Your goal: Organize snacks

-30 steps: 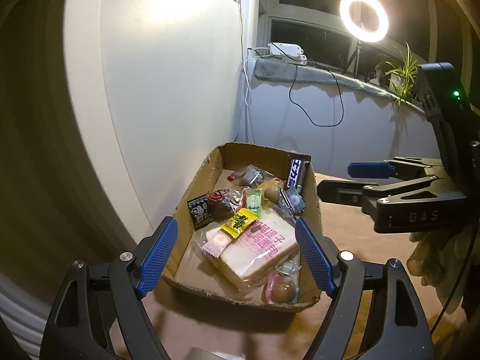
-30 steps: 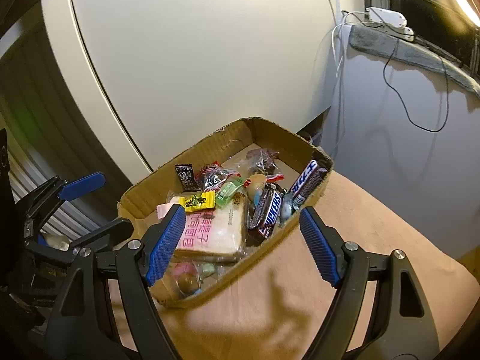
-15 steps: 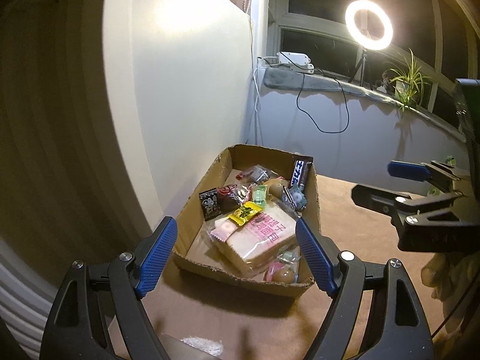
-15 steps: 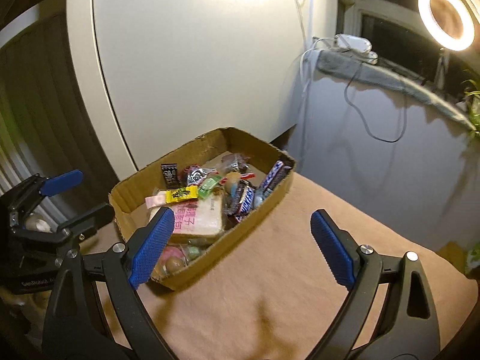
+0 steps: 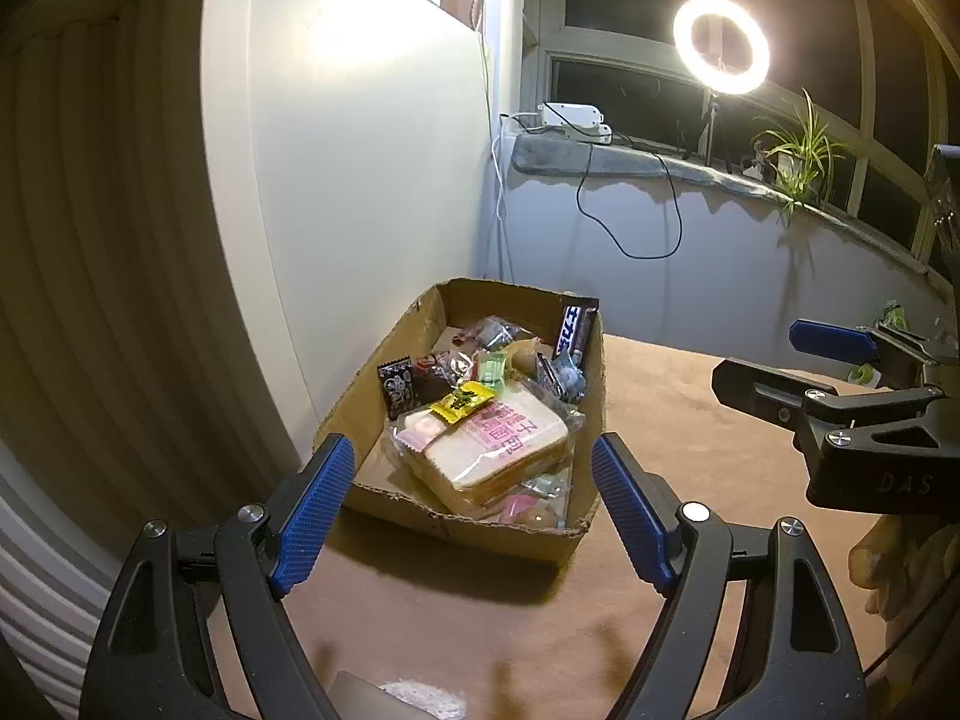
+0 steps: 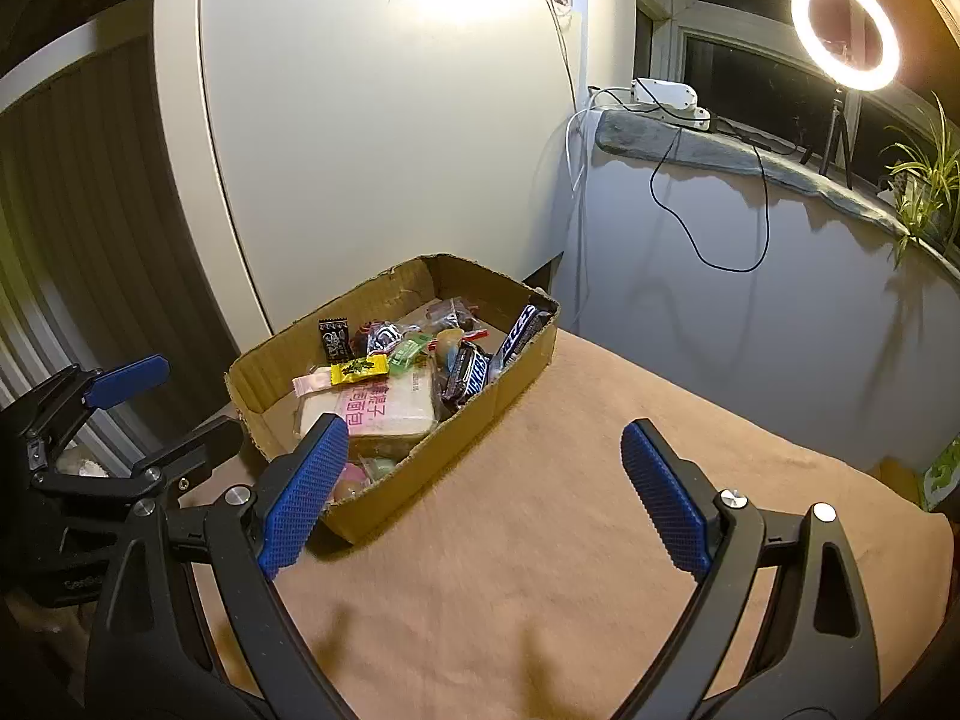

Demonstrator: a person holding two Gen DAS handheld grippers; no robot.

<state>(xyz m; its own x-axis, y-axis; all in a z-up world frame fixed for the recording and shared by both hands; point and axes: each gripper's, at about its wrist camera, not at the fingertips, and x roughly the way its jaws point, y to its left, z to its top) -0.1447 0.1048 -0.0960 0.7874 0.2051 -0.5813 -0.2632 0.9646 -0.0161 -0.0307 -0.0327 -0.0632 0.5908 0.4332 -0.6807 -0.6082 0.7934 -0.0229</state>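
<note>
On brown cloth (image 6: 600, 480), at 11 o'clock of right gripper (image 6: 480, 480): box (image 6: 516, 387) packed with snacks, bread (image 6: 390, 408) nearest. Jaws just widened, empty. Left gripper (image 5: 468, 504): wide, empty, facing box. Ring light (image 6: 845, 30), plant (image 6: 924, 192) at 1 o'clock.

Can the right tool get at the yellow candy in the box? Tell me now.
Probably yes. The right tool is open and empty, the cardboard box has no lid, and the yellow candy lies on top of the bread pack, uncovered.
</note>
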